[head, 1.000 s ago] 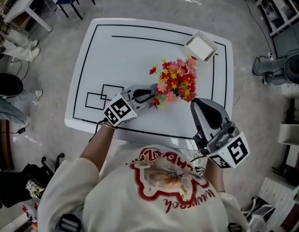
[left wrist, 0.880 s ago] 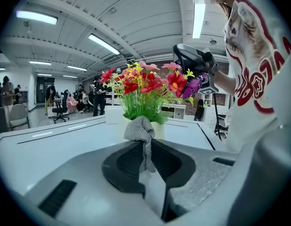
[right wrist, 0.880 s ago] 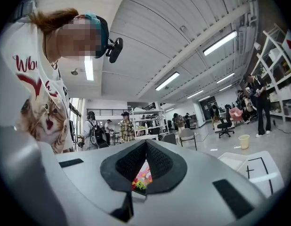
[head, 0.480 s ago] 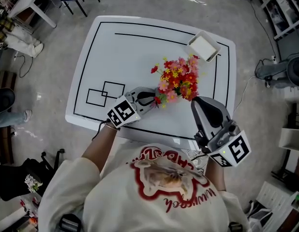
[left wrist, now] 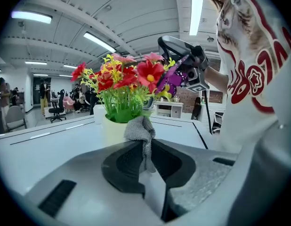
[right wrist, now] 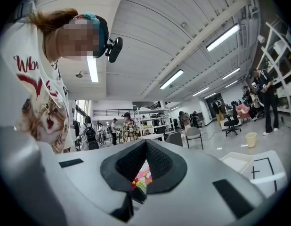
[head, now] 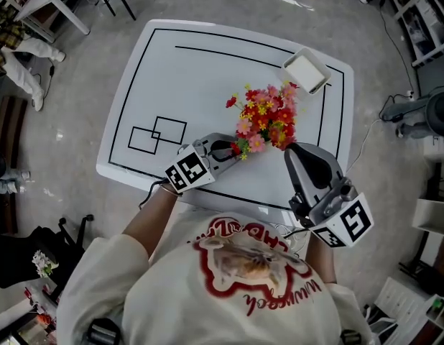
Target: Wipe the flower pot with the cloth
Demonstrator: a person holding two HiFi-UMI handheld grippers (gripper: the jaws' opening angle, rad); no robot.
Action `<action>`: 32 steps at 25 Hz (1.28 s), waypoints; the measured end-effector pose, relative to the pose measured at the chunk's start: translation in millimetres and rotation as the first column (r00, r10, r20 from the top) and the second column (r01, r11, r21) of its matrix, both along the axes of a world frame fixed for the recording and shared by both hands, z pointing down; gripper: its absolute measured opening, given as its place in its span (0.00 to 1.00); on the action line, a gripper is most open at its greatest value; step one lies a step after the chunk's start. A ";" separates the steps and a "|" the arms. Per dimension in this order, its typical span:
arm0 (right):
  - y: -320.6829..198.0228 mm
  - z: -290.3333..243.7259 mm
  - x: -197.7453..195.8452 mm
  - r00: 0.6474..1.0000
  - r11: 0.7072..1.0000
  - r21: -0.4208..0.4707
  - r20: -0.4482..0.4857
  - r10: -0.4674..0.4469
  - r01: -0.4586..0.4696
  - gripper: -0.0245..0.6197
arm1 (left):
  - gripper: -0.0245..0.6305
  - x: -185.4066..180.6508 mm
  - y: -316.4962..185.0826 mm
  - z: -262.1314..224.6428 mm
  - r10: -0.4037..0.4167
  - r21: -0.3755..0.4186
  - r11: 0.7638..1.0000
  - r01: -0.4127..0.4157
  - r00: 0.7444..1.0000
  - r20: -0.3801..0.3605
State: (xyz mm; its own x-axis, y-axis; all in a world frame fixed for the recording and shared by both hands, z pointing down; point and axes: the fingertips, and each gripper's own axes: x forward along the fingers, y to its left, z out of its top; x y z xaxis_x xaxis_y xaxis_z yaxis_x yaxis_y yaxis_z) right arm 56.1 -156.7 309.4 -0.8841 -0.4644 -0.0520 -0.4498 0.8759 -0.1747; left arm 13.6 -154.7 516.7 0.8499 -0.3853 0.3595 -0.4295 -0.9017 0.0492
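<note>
A cream flower pot (left wrist: 113, 130) with red, yellow and pink artificial flowers (head: 265, 117) stands on the white table (head: 172, 85), right of its middle. My left gripper (head: 231, 150) is at the pot's near-left side, shut on a small grey cloth (left wrist: 140, 129). In the left gripper view the bunched cloth sticks out past the jaw tips, right up against the pot's wall. My right gripper (head: 294, 157) hovers at the table's near right edge, just right of the flowers. It is shut and holds nothing. Through its jaws a bit of the flowers (right wrist: 141, 177) shows.
A white square tray (head: 306, 70) sits at the table's far right corner. Black lines and two overlapping rectangles (head: 156, 135) are drawn on the table's left part. Chairs, shelves and people stand around the room beyond the table.
My left gripper has slid to the right along the table with the cloth, closer to the pot. The right gripper has stayed where it was.
</note>
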 end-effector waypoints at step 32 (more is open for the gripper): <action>7.7 25.0 23.4 0.983 0.983 -0.007 -0.025 -0.184 0.184 0.04 | 0.10 33.4 47.4 -95.7 -0.188 0.197 0.956 0.216 0.970 -0.155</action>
State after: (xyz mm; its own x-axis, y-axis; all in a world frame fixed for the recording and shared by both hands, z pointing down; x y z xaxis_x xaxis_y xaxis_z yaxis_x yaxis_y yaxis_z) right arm 79.6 -149.0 334.4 -0.9555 -0.2938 -0.0271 -0.2853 0.9433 -0.1695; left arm 47.0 -107.3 421.1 0.7809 -0.6085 0.1408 -0.6063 -0.7927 -0.0633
